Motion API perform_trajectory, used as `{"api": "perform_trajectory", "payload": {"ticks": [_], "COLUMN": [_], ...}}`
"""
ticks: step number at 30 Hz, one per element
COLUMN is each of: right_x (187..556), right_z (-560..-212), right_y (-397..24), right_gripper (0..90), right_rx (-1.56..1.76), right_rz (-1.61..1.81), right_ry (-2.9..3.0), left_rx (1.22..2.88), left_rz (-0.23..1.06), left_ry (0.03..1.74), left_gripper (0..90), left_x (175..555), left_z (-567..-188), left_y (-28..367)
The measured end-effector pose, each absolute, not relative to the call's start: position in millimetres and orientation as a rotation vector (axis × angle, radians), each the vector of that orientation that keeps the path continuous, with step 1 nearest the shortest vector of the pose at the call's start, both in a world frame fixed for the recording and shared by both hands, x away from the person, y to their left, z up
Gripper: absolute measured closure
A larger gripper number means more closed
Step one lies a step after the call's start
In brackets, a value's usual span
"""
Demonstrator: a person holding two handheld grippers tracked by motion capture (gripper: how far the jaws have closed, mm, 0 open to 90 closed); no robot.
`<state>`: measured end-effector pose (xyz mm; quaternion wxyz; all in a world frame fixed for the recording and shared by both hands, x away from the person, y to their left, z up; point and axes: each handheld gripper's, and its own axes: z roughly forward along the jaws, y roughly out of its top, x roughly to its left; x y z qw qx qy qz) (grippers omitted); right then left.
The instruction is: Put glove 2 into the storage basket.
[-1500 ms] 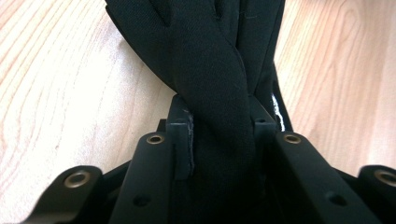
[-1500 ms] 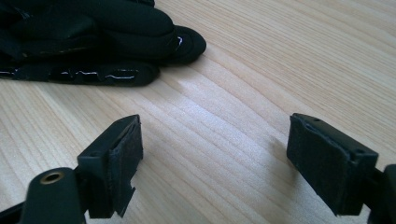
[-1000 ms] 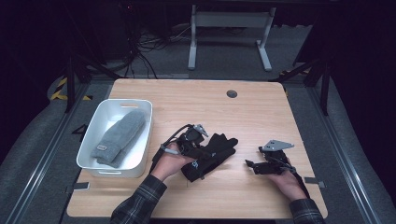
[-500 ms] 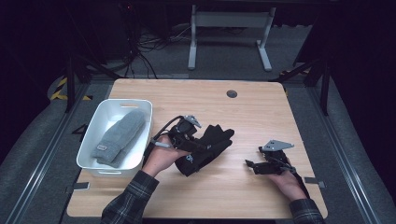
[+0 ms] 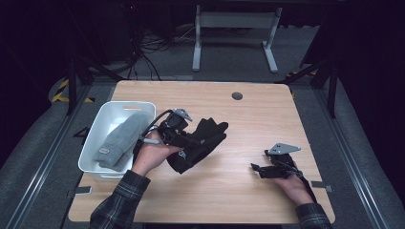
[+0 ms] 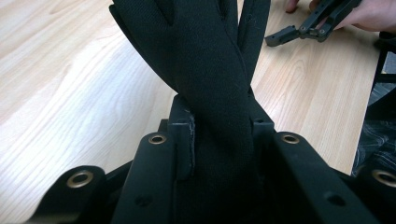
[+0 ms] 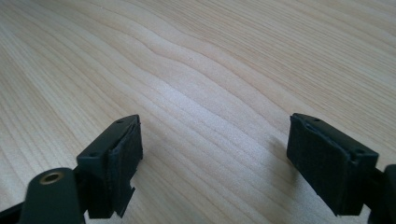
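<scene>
White bin [image 5: 107, 117] at left of surface [image 5: 248, 119], grey glove [image 5: 119, 138] lying inside. Just right of bin: left hand-held gripper [image 5: 188, 138], jaws clamped on black glove [image 5: 203, 138]; glove is bunched between the pads [image 6: 184, 140], its far end hanging over the surface. Right hand-held gripper [image 5: 258, 168] at near right, jaws wide apart, nothing between them, low over bare wood.

Dim room: wooden worktop [image 5: 248, 114] on grey floor [image 5: 33, 157]; cables [image 5: 148, 52] and a metal frame [image 5: 234, 38] behind.
</scene>
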<state>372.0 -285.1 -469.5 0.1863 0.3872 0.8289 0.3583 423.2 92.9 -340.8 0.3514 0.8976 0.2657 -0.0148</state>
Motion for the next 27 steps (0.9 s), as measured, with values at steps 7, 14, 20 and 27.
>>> {"api": "perform_trajectory", "payload": {"ticks": [7,14,20,27], "right_x": [372.0,372.0,372.0,372.1], "right_z": [-469.5,-469.5,-469.5,-469.5], "right_y": [-285.0,-285.1,-285.1,-285.0], "right_gripper": [19.0,19.0,18.9,18.9], "right_rx": [1.091,1.091,1.091,1.092], "right_rz": [1.009,1.009,1.009,1.010], "right_ry": [2.334,2.334,2.334,2.334], "left_rx": [2.314,2.305,2.279,2.233], "left_rz": [-0.004,0.034,0.063,0.097], "left_ry": [0.726,0.773,0.832,0.918], "left_gripper": [71.7,71.7,71.7,71.7], "left_x": [425.6,428.5,431.7,435.8], "left_z": [-329.7,-320.1,-314.9,-309.9], "left_y": [112.7,132.9,156.7,191.9]}}
